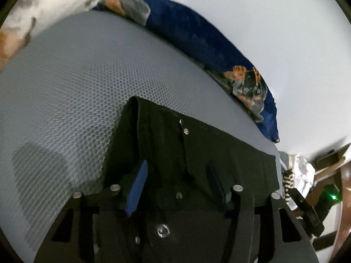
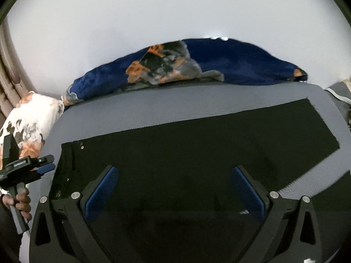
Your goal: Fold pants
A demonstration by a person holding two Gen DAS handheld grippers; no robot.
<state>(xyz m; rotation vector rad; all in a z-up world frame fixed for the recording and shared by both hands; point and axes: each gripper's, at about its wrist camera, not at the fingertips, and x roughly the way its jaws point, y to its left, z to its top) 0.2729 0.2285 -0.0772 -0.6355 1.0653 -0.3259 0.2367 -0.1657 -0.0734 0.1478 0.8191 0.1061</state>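
Note:
Black pants (image 2: pixel 186 151) lie flat on a grey textured mat (image 2: pixel 175 109), waistband with metal studs at the left, leg reaching to the right. In the left wrist view the waistband end (image 1: pixel 197 149) lies right under my left gripper (image 1: pixel 177 179), whose blue-padded fingers stand apart over the fabric, holding nothing. My right gripper (image 2: pixel 175 188) is wide open above the middle of the pants, empty. The left gripper also shows at the left of the right wrist view (image 2: pixel 28 166), held in a hand beside the waistband.
A dark blue patterned blanket (image 2: pixel 219 65) lies along the far edge of the mat against a white wall. A white floral pillow (image 2: pixel 30 118) sits at the left end. Wooden furniture (image 1: pixel 329 171) and striped cloth show beyond the mat's right edge.

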